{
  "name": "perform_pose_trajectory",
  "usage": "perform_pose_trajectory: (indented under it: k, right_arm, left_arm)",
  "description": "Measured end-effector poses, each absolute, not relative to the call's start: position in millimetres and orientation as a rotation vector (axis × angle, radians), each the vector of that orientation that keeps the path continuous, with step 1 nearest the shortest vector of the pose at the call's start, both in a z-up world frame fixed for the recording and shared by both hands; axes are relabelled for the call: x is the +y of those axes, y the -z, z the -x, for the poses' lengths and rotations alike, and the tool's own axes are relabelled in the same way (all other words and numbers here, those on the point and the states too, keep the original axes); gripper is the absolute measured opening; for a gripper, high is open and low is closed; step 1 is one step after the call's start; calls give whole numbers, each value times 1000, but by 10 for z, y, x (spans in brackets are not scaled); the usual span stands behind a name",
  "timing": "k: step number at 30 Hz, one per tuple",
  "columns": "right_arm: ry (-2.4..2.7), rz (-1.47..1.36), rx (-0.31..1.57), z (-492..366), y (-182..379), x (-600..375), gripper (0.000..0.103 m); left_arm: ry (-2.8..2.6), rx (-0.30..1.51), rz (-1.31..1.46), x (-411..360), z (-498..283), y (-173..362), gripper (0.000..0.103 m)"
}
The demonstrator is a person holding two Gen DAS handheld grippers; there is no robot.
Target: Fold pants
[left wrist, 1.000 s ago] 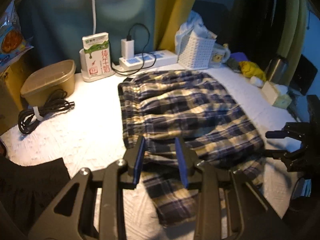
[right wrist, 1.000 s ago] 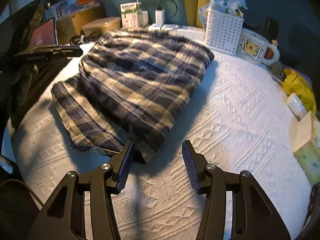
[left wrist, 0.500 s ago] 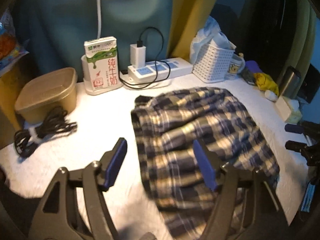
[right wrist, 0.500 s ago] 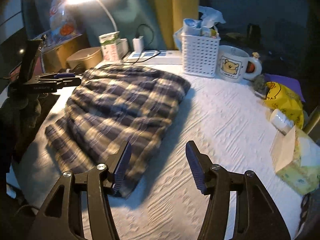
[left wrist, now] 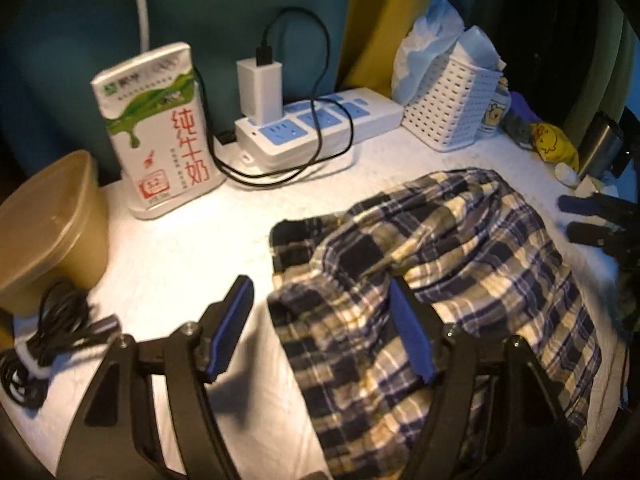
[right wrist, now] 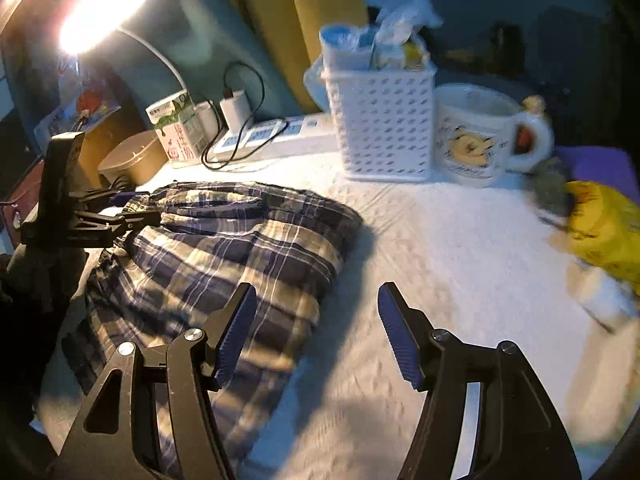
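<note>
The left hand-held gripper (left wrist: 320, 320) tilts down, released, its jaws straddling the near-left edge of the pants (left wrist: 440, 264). The right hand-held gripper (right wrist: 316, 328) is opening, nothing gripped. The plaid pants lie folded and rumpled mid-worktop (right wrist: 440, 280). Only the right view shows the lit lamp (right wrist: 100, 12) far left.

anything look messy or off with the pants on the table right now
The plaid pants lie in a lumpy, uneven heap on the white cloth, edges not lined up. Neither tongs hold them. Nothing looks spilled or damaged.
</note>
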State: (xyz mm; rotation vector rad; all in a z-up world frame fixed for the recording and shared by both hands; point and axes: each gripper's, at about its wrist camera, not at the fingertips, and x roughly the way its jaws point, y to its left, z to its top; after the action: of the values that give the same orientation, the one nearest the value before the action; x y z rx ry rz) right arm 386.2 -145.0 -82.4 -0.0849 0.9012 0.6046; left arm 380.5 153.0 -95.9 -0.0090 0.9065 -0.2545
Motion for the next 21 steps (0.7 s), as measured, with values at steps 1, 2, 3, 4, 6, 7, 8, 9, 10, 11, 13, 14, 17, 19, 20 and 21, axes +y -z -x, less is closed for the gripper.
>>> perform_pose_trajectory:
  k: [1, 2, 3, 4, 6, 7, 8, 9, 10, 11, 13, 14, 17, 19, 20, 21]
  right_arm:
    - [-616, 79, 916, -3932, 874, -1418, 67]
    - [-632, 72, 935, -4016, 933, -1382, 67]
    - [-639, 69, 945, -4060, 965, -1361, 67]
    - [-647, 67, 956, -4122, 1012, -1324, 67]
    - [-660, 67, 974, -4212, 1094, -1255, 67]
    - [-660, 67, 985, -4259, 1145, -1219, 67]
    - [-662, 67, 961, -4276, 1152, -1188, 67]
    - [-665, 65, 960, -4295, 1162, -1167, 67]
    - [-667, 64, 948, -4312, 1162, -1137, 67]
    - [-670, 63, 944, -4317, 1167, -1114, 67]
    - [-671, 74, 936, -4328, 1172, -1077, 67]
    - [-673, 80, 938, -4338, 1175, -1056, 67]
    - [-688, 81, 939, -4347, 1173, -1031, 62]
    - [-705, 77, 937, -4333, 1169, -1028, 42]
    - [-726, 71, 934, -4318, 1170, -1022, 37]
    - [-744, 69, 938, -4312, 1179, -983, 28]
  left_arm:
    - [262, 909, 13, 1537, -3839, 974, 70]
    - [272, 912, 18, 1543, -3865, 997, 70]
    - [289, 927, 30, 1543, -3908, 1046, 70]
    - [300, 938, 42, 1546, -3936, 1089, 70]
    - [317, 915, 70, 1565, -3939, 1133, 70]
    - [321, 905, 66, 1557, -3933, 1132, 70]
    - [326, 900, 60, 1550, -3933, 1135, 70]
    - [329, 897, 66, 1557, -3937, 1134, 70]
    - [329, 894, 72, 1557, -3938, 1135, 70]
    - [326, 890, 76, 1553, -3935, 1135, 69]
    - [361, 889, 90, 1525, -3924, 1123, 49]
    - [370, 888, 104, 1506, -3920, 1117, 44]
    - [359, 871, 71, 1432, -3880, 1080, 35]
    - [345, 857, 69, 1400, -3843, 1046, 31]
    - [339, 843, 78, 1405, -3818, 1026, 29]
    - [337, 828, 91, 1407, -3778, 994, 27]
